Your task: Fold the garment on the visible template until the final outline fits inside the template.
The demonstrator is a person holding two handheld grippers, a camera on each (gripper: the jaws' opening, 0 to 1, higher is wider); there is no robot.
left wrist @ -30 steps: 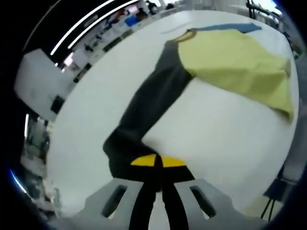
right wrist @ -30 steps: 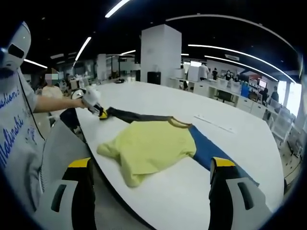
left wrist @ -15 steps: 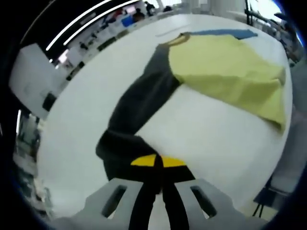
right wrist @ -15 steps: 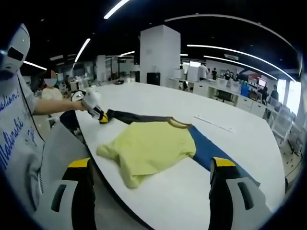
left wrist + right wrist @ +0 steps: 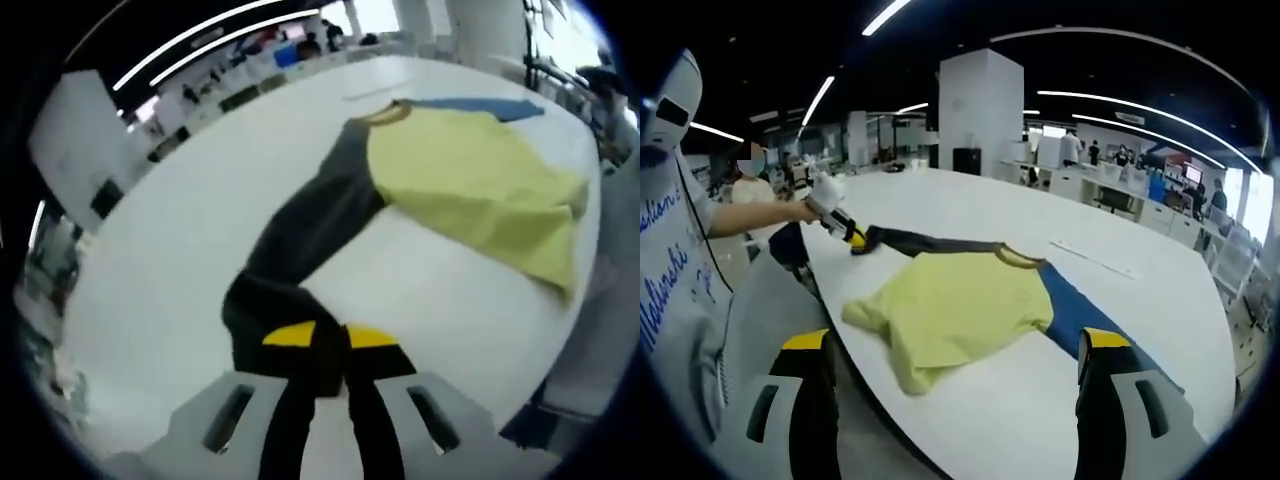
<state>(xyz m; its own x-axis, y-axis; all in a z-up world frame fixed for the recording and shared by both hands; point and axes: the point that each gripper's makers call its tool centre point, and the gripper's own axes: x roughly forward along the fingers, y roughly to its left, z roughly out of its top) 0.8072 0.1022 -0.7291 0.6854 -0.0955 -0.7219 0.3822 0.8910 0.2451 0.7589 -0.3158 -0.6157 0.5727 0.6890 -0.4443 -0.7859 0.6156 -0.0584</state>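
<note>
Left gripper view puts us right on the action: the left claw [image 5: 330, 345] has its yellow-tipped jaws pressed together on the cuff of the dark sleeve [image 5: 310, 225], pinching the cloth just above the white counter [image 5: 150, 260]. That sleeve runs away from the jaws to the garment [image 5: 470, 185], whose yellow body lies rumpled and partly doubled over near the counter's edge, with a blue sleeve [image 5: 490, 105] poking out at its far side.

Right gripper view shows the right claw [image 5: 955, 370] spread wide, jaws well apart, holding nothing, poised off the counter's near edge. Beyond it the garment [image 5: 955, 310] lies flat-ish on the counter [image 5: 970, 205], blue sleeve [image 5: 1080, 315] reaching toward the right, dark sleeve [image 5: 930, 240] stretched out to the left claw [image 5: 852, 238] in the person's hand [image 5: 820, 195].
</note>
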